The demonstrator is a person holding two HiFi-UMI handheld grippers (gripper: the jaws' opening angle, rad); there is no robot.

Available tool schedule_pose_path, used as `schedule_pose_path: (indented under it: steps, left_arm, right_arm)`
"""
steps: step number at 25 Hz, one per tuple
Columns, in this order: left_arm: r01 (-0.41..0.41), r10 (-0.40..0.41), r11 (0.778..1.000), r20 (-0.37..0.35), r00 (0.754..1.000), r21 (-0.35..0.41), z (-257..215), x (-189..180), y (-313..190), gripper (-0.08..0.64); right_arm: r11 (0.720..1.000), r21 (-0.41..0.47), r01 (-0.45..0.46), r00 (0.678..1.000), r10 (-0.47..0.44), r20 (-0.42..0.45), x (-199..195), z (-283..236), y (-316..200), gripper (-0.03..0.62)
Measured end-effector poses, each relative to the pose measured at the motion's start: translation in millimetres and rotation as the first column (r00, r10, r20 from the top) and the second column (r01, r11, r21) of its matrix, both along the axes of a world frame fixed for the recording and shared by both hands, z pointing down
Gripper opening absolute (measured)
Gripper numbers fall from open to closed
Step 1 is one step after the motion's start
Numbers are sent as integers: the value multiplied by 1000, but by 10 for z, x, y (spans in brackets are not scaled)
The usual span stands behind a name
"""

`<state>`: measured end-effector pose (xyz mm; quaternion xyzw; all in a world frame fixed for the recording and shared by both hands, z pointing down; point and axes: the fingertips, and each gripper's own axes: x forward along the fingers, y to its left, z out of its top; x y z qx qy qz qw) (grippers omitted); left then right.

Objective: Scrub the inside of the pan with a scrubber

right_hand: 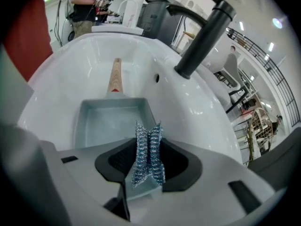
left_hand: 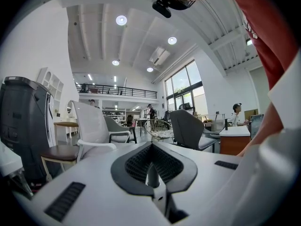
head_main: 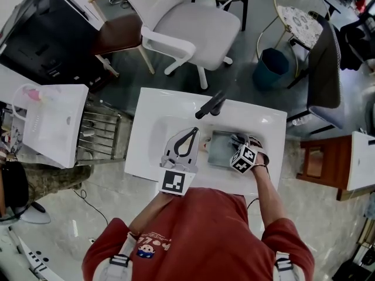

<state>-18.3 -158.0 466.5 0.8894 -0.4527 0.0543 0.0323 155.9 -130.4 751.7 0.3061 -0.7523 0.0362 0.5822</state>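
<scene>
Jaws of the left hand-held gripper (head_main: 187,140) are together and empty, over the sink (head_main: 151,113). Pan (right_hand: 109,121) lies in the basin. Right hand-held gripper (right_hand: 148,149) clamps the scrubber (right_hand: 147,160) over its near edge; advise lowering flat, firm even pressure, working into corners.

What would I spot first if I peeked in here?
The sparkly blue-silver scrubber pinched in the right claw, close to a square grey pan lying in the white sink. Behind them, a big black tap leans over the sink.
</scene>
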Motion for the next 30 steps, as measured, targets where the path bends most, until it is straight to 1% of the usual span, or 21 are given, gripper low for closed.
schedule_pose_path:
  steps: [3, 6, 8, 10, 12, 14, 18, 21, 23, 25, 27, 28, 30]
  left_arm:
    - [8, -8, 1000, 4, 1000, 5, -55, -32, -56, 14]
    - [15, -15, 1000, 3, 1000, 25, -153, -51, -164, 14]
    - [18, -18, 999, 4, 1000, 40, -230, -55, -223, 14]
    - [18, -18, 999, 3, 1000, 49, -305, -47, -262, 14]
    - [21, -20, 998, -5, 1000, 55, -391, -39, -297, 14]
    - [21, -20, 998, -11, 1000, 64, -487, -34, -335, 14]
    - [24, -22, 997, -26, 999, 79, -679, -26, -414, 14]
    - [31, -28, 995, -39, 999, 94, -839, -26, -463, 14]
    - [39, -33, 994, -51, 998, 105, -962, -52, -496, 14]
    - [49, -41, 990, -64, 997, 129, -1093, -92, -524, 14]
    - [59, -45, 982, -81, 996, 181, -1238, -130, -558, 14]
    - [64, -49, 979, -80, 996, 192, -1299, -149, -569, 14]
    - [75, -62, 981, -75, 995, 180, -1417, -186, -578, 14]
  right_arm:
    - [996, 54, -77, 995, 73, 68, -15, -320, -32, 169]
    - [980, 114, -166, 978, 149, 144, 27, -707, -170, 169]
    - [963, 147, -228, 959, 195, 207, 56, -977, -254, 169]
    - [944, 180, -276, 938, 224, 266, 77, -1245, -313, 169]
    - [923, 222, -315, 918, 237, 317, 92, -1537, -379, 169]
    - [896, 267, -355, 894, 241, 378, 92, -1857, -471, 169]
    - [834, 344, -431, 833, 222, 506, 59, -2490, -661, 171]
    - [787, 407, -464, 798, 171, 579, 25, -2946, -771, 175]
    - [747, 449, -490, 773, 135, 619, 11, -3251, -826, 176]
    - [700, 491, -518, 752, 99, 651, 23, -3527, -842, 178]
    - [645, 529, -551, 723, 53, 689, 29, -3823, -840, 179]
    - [614, 545, -571, 706, 28, 708, 34, -3970, -834, 181]
    - [544, 571, -615, 674, -13, 739, 70, -4223, -813, 183]
